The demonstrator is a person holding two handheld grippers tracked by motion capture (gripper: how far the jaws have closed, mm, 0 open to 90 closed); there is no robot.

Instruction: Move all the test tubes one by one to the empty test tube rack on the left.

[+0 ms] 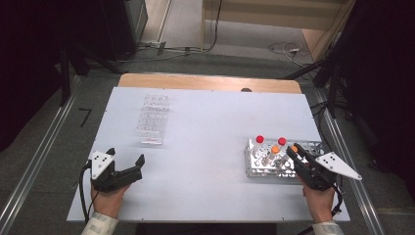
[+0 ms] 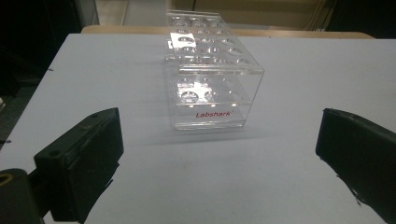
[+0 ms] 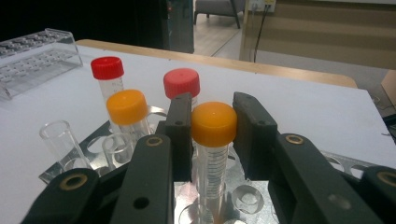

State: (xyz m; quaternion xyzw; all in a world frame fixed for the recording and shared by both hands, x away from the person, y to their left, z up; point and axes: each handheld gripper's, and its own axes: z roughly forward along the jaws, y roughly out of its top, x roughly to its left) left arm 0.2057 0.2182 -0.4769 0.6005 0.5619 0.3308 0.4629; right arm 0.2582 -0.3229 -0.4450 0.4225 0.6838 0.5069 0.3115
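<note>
A metal tube rack (image 1: 313, 145) stands at the right of the white table (image 1: 205, 147). My right gripper (image 1: 292, 152) reaches into it from the near side. In the right gripper view its jaws (image 3: 212, 112) are shut on the cap of an upright orange-capped tube (image 3: 214, 125) that stands in the rack (image 3: 343, 164). Behind it stand another orange-capped tube (image 3: 127, 106) and two red-capped tubes (image 3: 107, 67) (image 3: 181, 82). My left gripper (image 1: 126, 155) rests at the near left, open and holding nothing. Its jaws (image 2: 219, 140) face a clear acrylic rack (image 2: 210, 79) with no tubes in it.
The clear rack (image 1: 152, 120) stands at the far left of the table. An uncapped clear tube (image 3: 60, 135) stands in the metal rack's left end. A wooden edge (image 1: 210, 81) borders the table's far side. Cables lie on the floor beyond.
</note>
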